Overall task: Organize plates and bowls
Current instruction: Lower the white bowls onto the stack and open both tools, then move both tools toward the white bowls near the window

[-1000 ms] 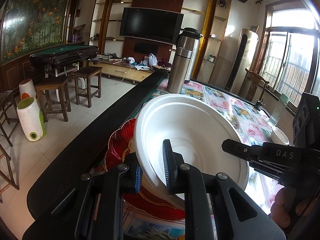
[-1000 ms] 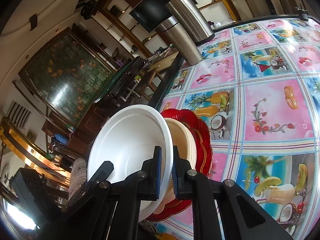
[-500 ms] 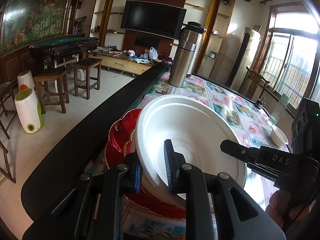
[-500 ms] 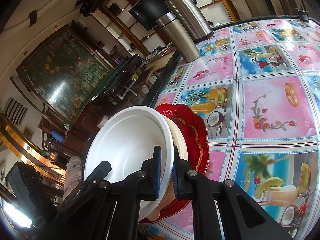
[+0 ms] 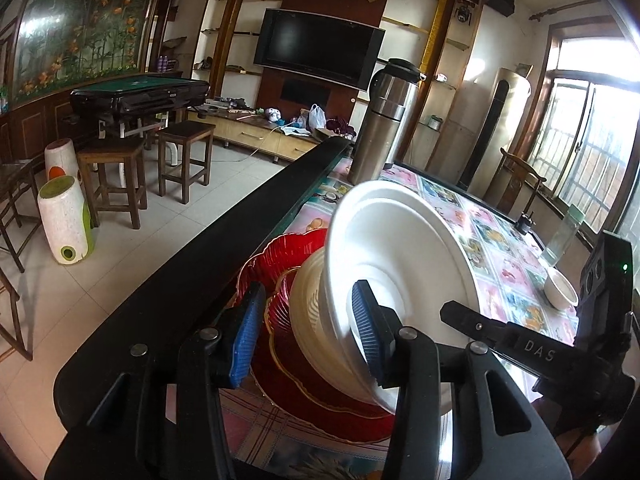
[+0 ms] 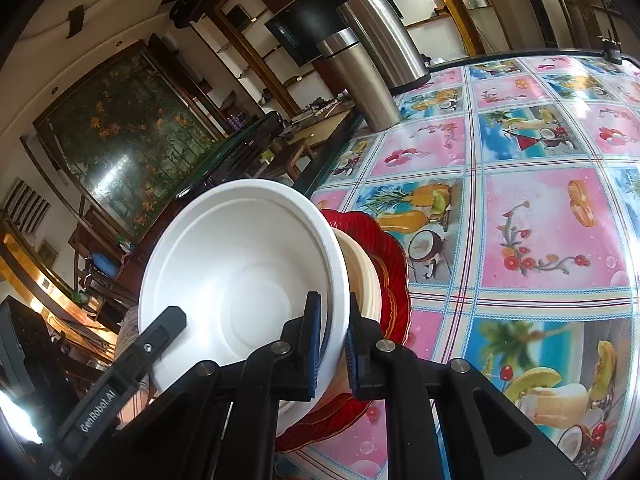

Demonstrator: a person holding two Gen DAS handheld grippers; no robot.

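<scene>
A large white bowl (image 5: 400,248) leans tilted in a cream bowl (image 5: 308,304), which sits on stacked red plates (image 5: 288,256) near the table's left edge. My left gripper (image 5: 306,334) is open. One blue pad hangs over the red plates and the other sits inside the white bowl, neither pressing on it. In the right wrist view my right gripper (image 6: 332,344) is shut on the near rim of the white bowl (image 6: 240,264), with the cream bowl (image 6: 360,276) and red plates (image 6: 392,264) behind it.
A steel thermos (image 5: 380,128) stands at the far end of the table, whose fruit-print cloth (image 6: 540,220) shows to the right. A small white bowl (image 5: 560,290) and a clear bottle (image 5: 564,232) sit far right. The table's black edge (image 5: 200,280) runs along the left, with stools beyond.
My left gripper's fingers have spread apart and let go of the white bowl's rim. The bowl now leans more steeply on the stack, held by the right gripper alone.
</scene>
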